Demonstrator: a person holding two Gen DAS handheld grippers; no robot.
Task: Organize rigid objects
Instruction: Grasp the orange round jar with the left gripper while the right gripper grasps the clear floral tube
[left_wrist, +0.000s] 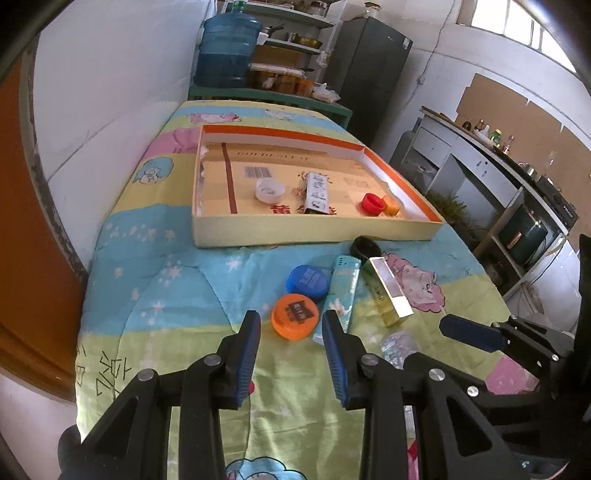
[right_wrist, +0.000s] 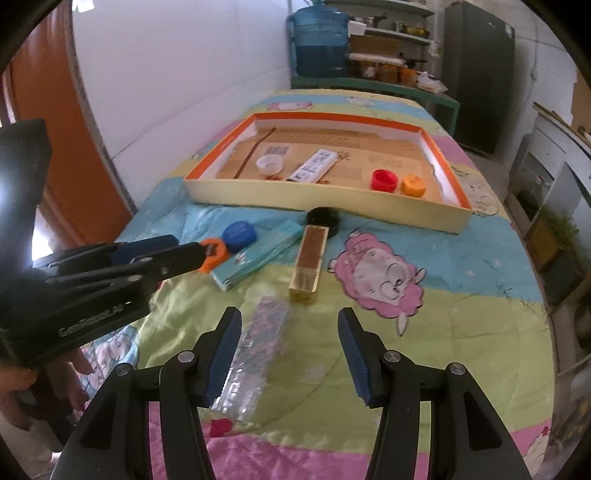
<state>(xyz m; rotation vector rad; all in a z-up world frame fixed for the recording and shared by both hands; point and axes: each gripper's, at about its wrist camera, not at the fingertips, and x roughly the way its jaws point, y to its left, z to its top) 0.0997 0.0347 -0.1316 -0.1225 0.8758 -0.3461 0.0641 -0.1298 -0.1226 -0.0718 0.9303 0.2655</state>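
1. The orange lid (left_wrist: 294, 316) lies flat on the blanket (left_wrist: 166, 280), near the front edge and a little left of the middle. It touches the blue lid (left_wrist: 307, 281) behind it, and the teal box (left_wrist: 341, 291) is just beside it on the right.
2. My left gripper (left_wrist: 291, 325) hangs over the orange lid. Its fingers are apart and hold nothing.
3. My right gripper (right_wrist: 290, 325) is open wider and holds nothing too. A clear shiny packet (right_wrist: 255, 350) lies by its left finger, and the gold box (right_wrist: 309, 264) is a little past it.
4. I think the orange lid is next. I should come down straight, put one finger on each side, and not bump the teal box.
5. Then it can go in the tray (left_wrist: 314, 230) across the far end of the blanket, where a white cup (left_wrist: 270, 191), a red cap (left_wrist: 372, 204) and more already sit.
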